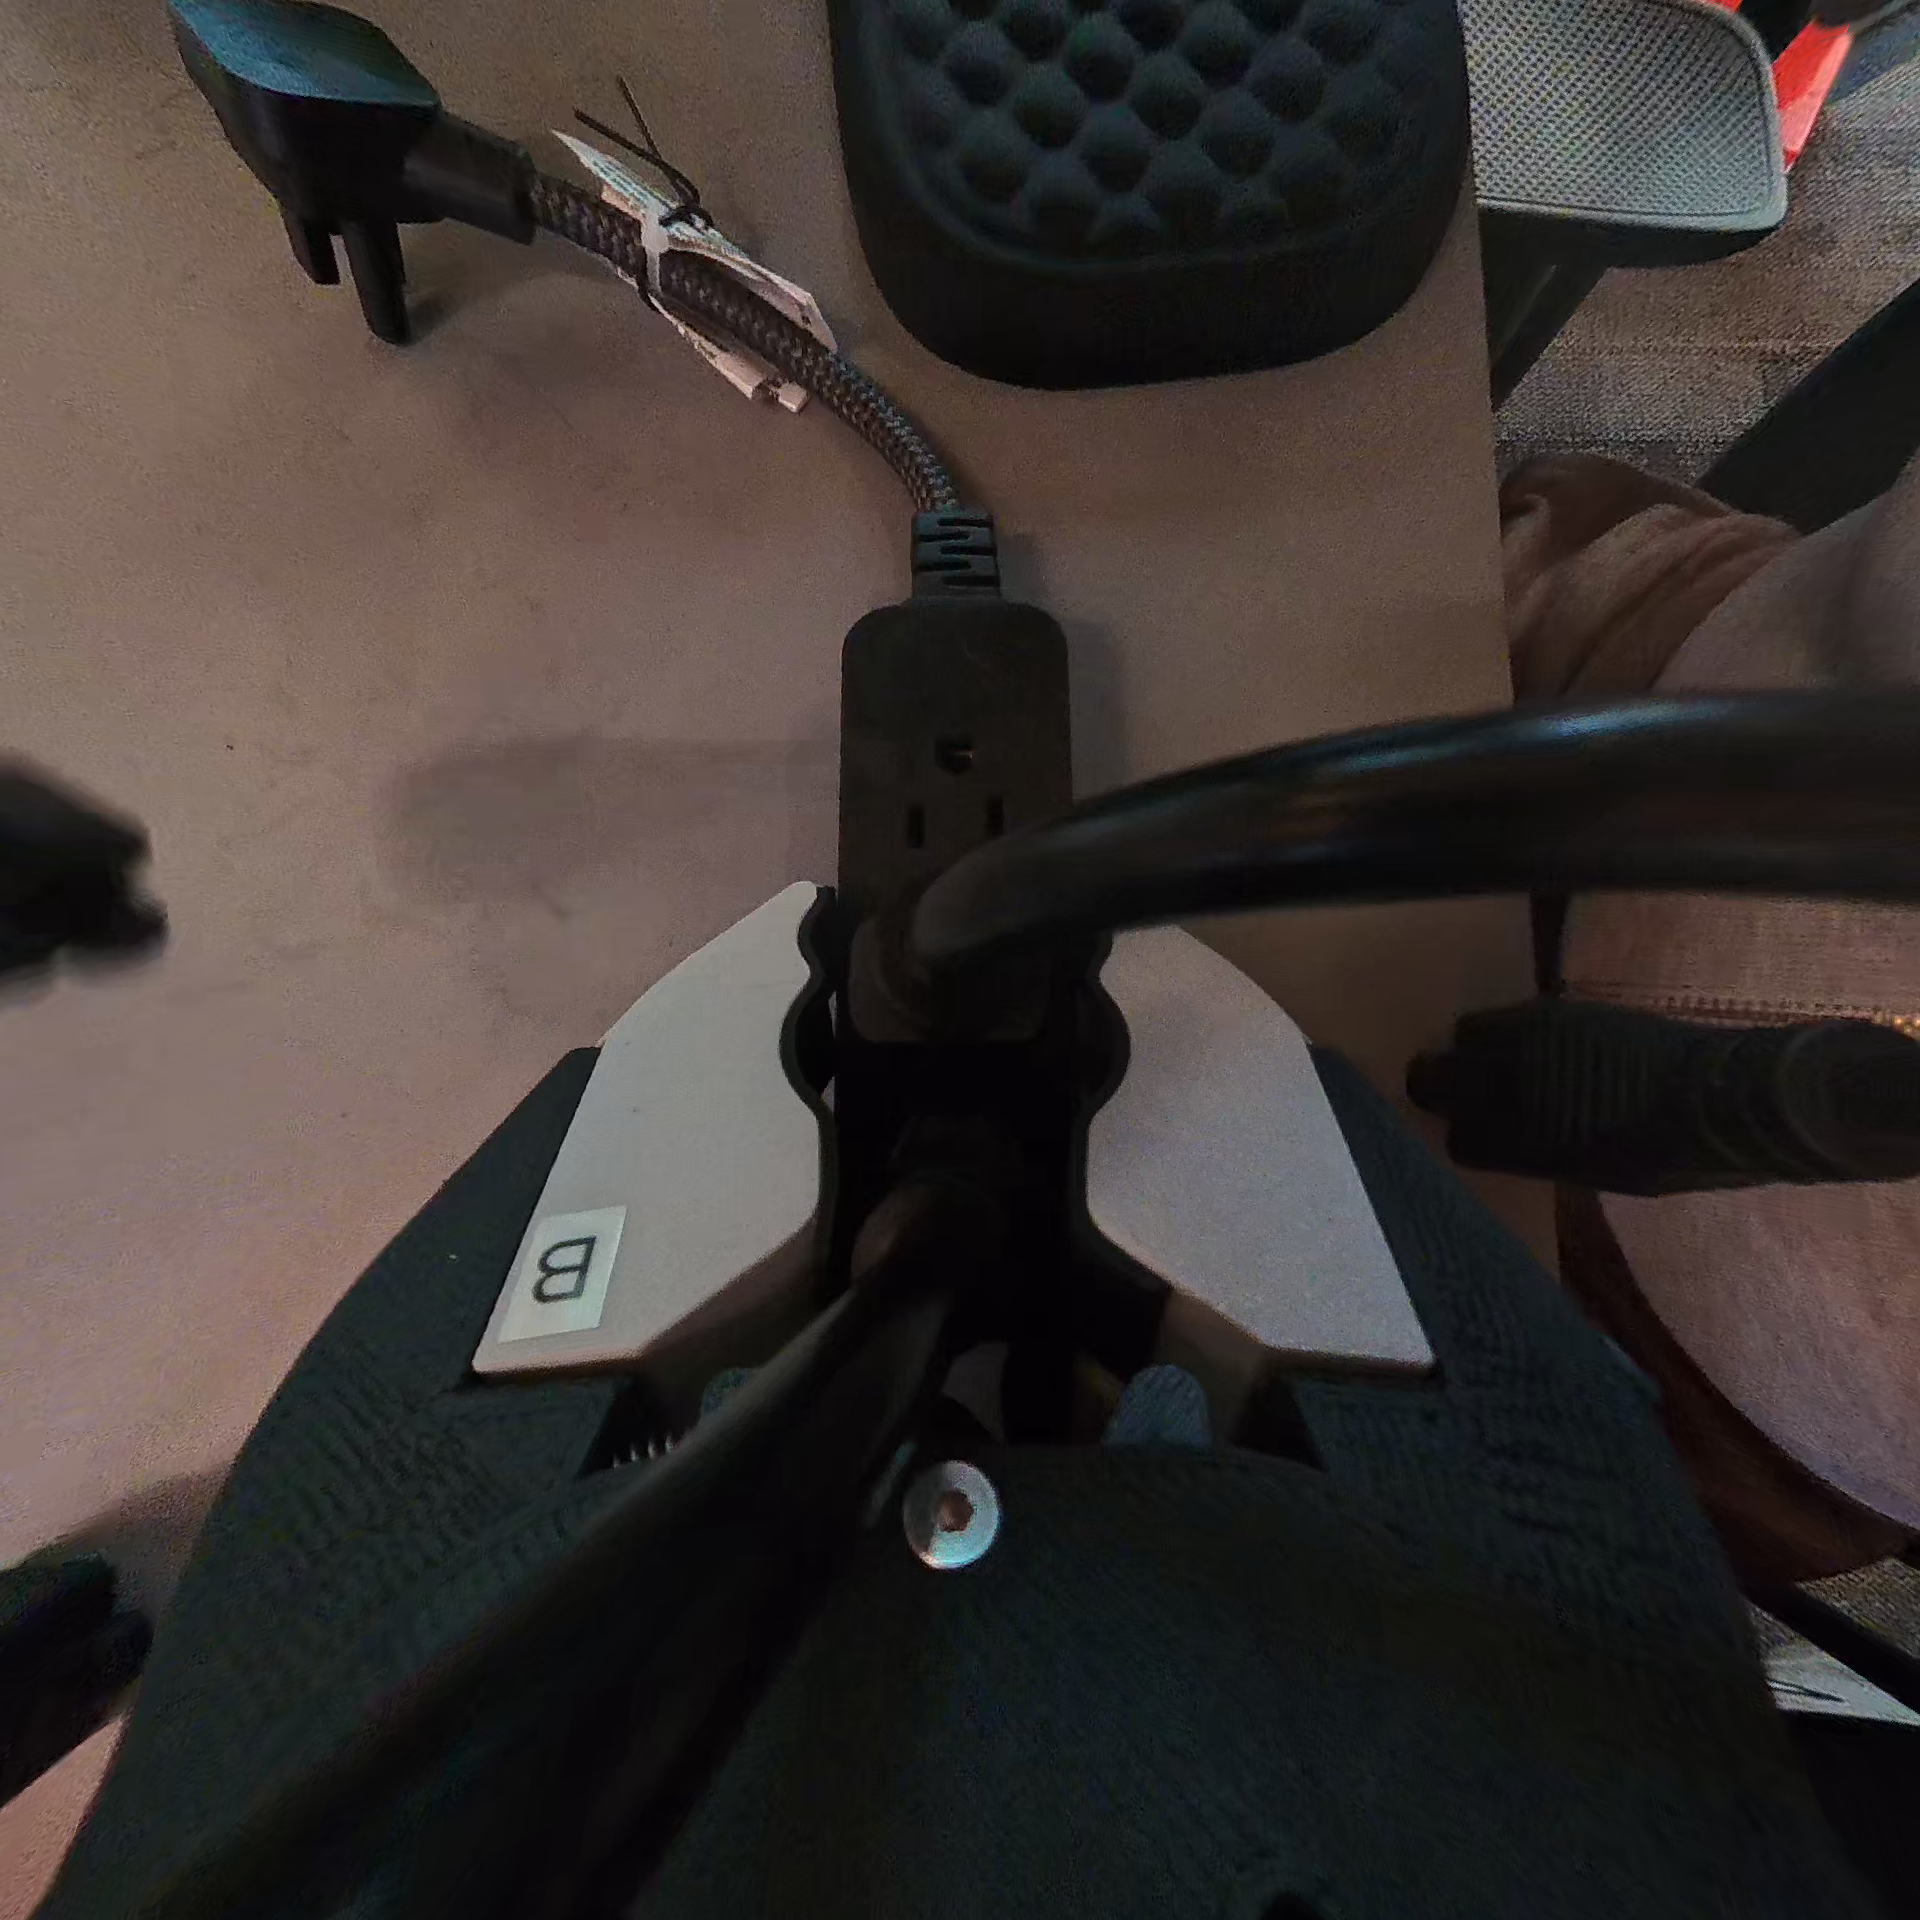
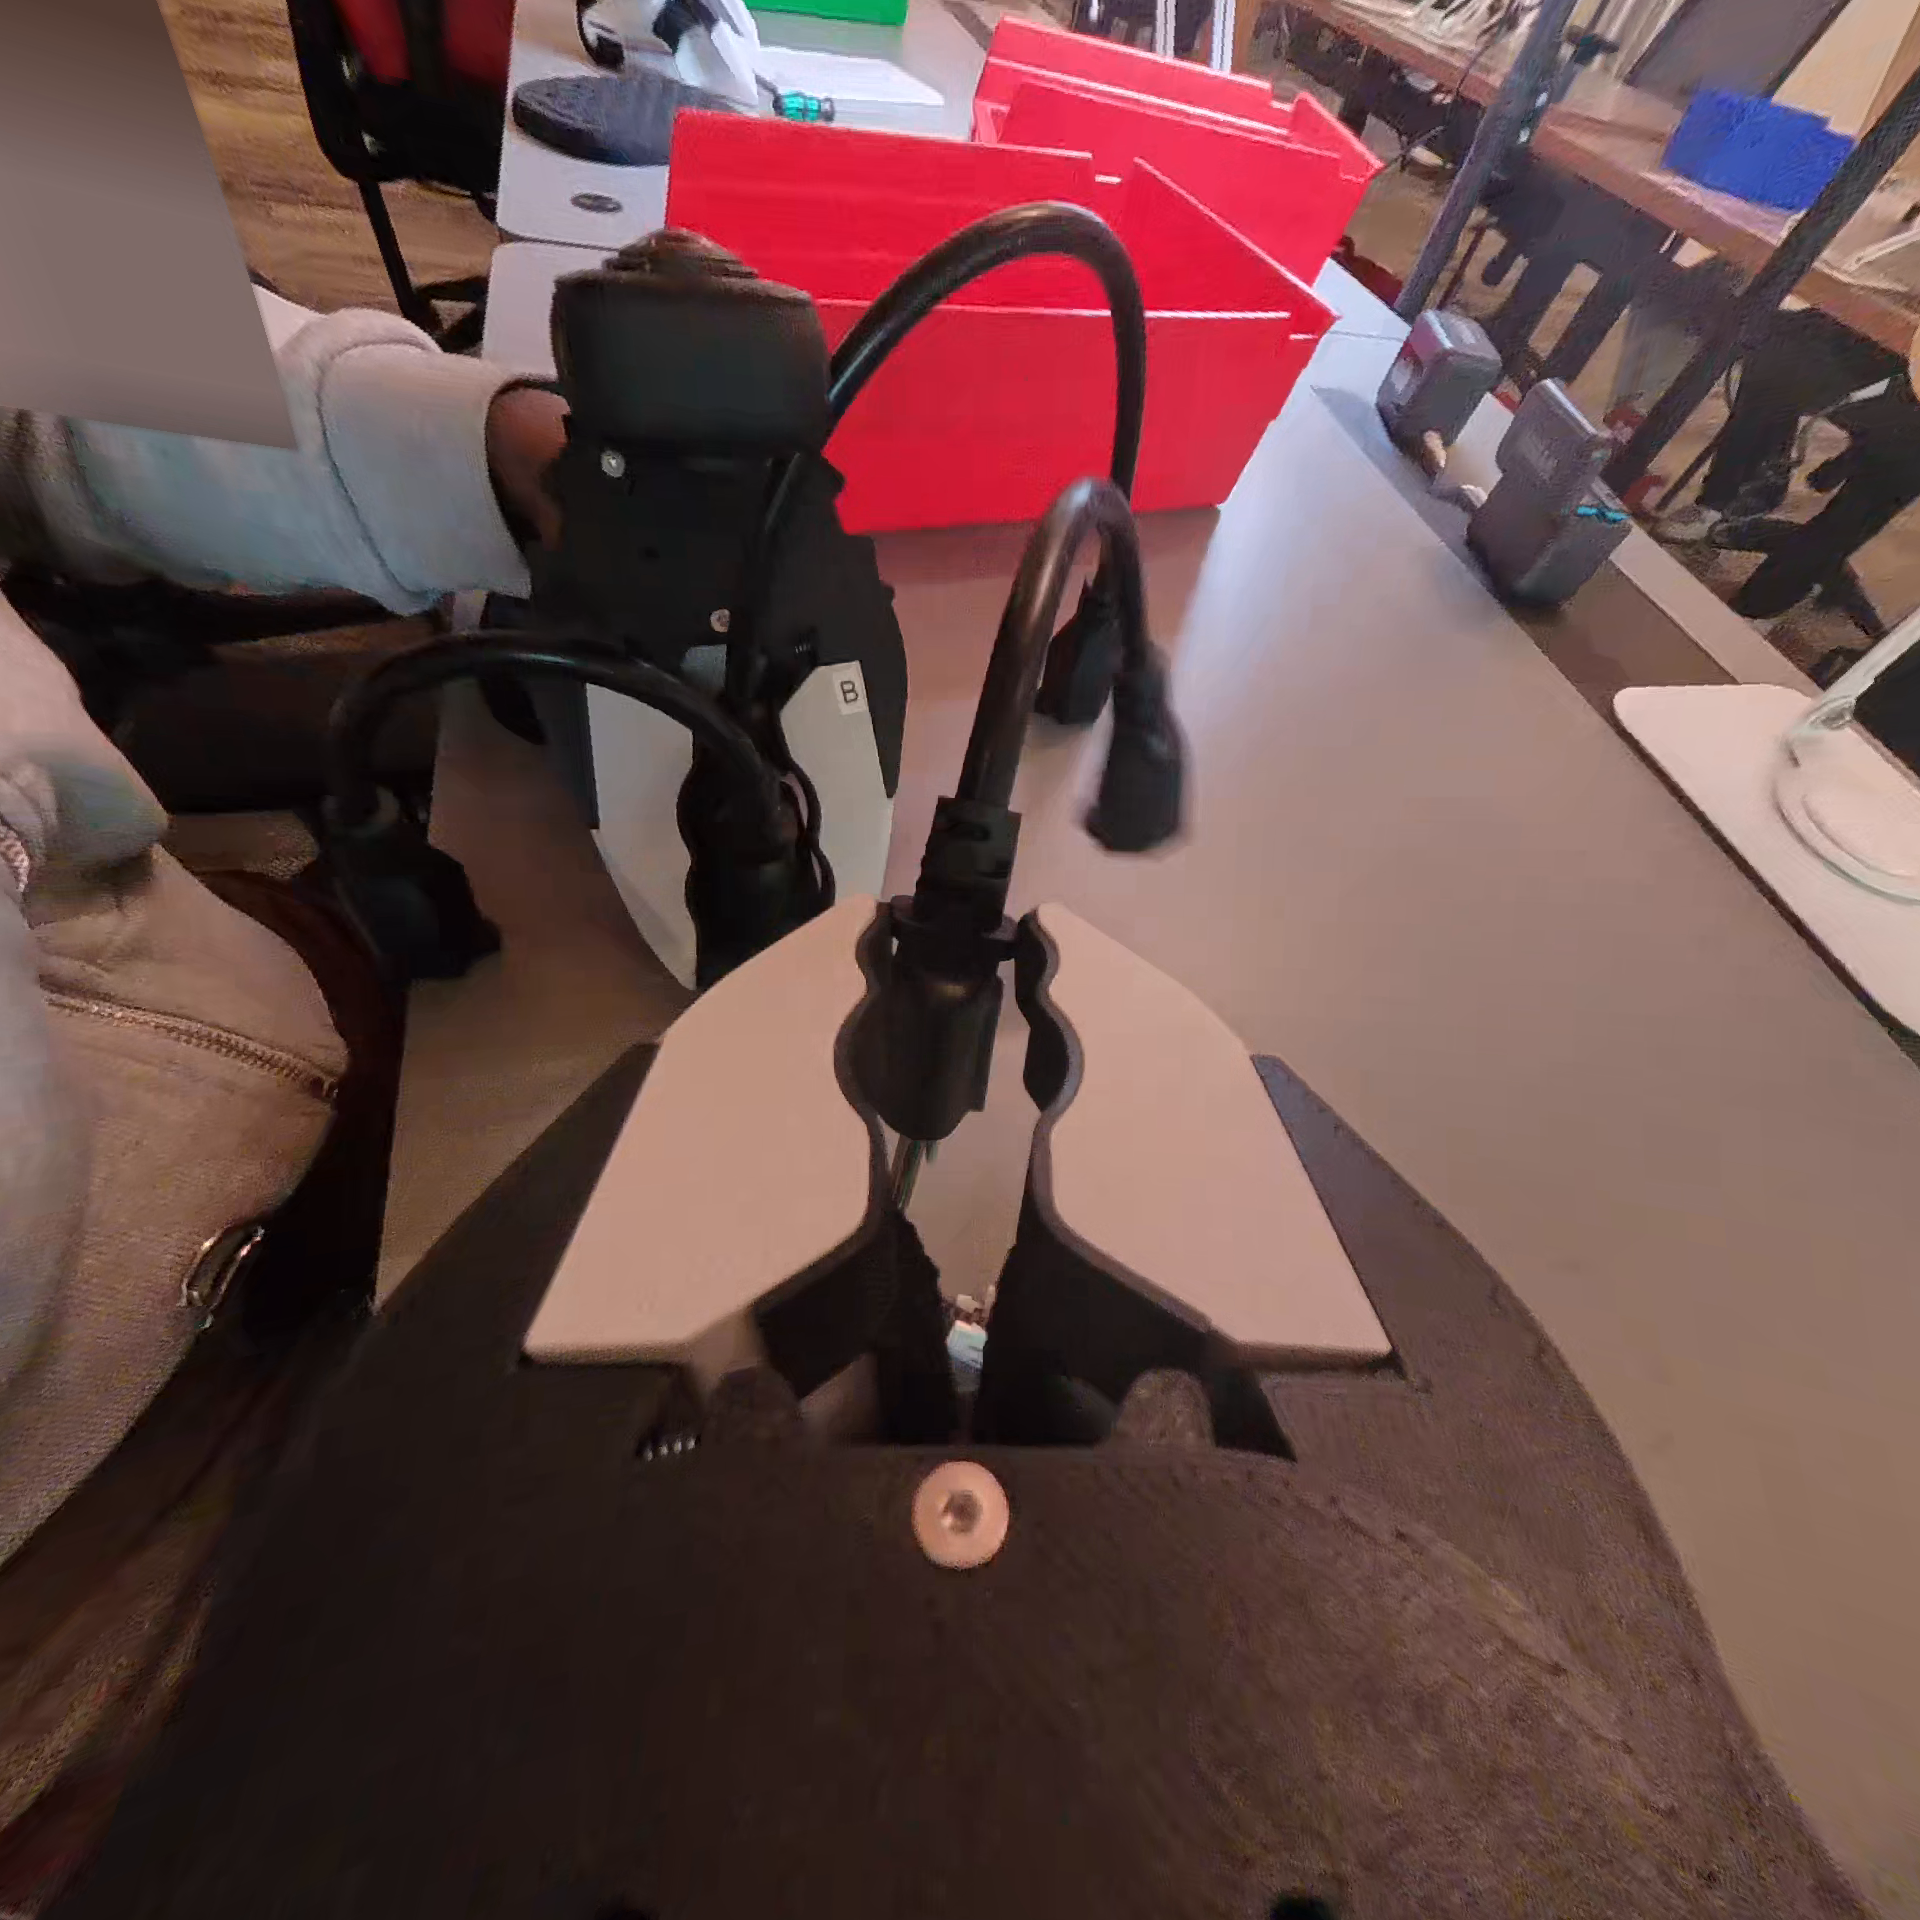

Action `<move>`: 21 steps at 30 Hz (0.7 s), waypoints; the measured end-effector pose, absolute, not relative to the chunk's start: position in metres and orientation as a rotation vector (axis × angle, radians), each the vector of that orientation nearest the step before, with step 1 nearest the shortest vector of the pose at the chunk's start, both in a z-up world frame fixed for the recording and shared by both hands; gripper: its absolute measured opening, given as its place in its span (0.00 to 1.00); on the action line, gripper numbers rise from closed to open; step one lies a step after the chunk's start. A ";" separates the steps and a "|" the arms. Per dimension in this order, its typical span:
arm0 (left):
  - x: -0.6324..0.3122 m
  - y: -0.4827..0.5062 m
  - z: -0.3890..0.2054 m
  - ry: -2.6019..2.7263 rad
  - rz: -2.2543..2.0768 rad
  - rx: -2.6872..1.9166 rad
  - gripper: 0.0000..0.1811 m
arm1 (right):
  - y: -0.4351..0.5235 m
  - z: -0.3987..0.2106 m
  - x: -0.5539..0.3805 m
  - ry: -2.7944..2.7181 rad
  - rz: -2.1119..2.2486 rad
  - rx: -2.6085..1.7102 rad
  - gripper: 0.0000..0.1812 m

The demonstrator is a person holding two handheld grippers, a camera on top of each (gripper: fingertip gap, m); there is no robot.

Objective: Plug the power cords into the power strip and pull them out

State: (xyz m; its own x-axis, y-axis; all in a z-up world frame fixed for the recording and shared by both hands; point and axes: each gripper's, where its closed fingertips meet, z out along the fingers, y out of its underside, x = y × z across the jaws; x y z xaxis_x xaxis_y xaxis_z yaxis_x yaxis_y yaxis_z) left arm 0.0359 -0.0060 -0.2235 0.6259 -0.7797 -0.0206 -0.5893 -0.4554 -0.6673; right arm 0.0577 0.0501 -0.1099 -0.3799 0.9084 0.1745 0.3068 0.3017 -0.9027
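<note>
While the left gripper points down at the table, its fingers are squeezed tight on a black plug w/ a thick cord bending off to the right. That plug sits right at the near end of the black power strip, prob. so it goes straight in or comes straight out; can't tell if it's all the way in. One socket past it shows empty. The strip's own woven cord runs up-left to its loose plug, beside a bumpy black pad.

Right view: the right gripper is clamped on a 2nd plug, held up off the table, away from the strip. Its cord loops over & hangs down. I think it's either waiting its turn or already pulled out. A red bin stands behind.
</note>
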 end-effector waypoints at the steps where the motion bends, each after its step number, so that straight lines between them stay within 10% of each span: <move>1: 0.037 -0.005 -0.223 1.064 -0.387 -2.201 0.25 | 0.052 -0.109 0.058 -1.838 1.043 -1.085 0.13; 14: 0.028 0.003 -0.221 0.973 -0.290 -2.172 0.39 | 0.166 0.053 0.194 -1.078 0.780 -1.076 0.12; 21: 0.027 0.004 -0.213 0.946 -0.289 -2.126 0.44 | 0.276 -0.004 0.256 -0.995 0.296 -1.374 0.12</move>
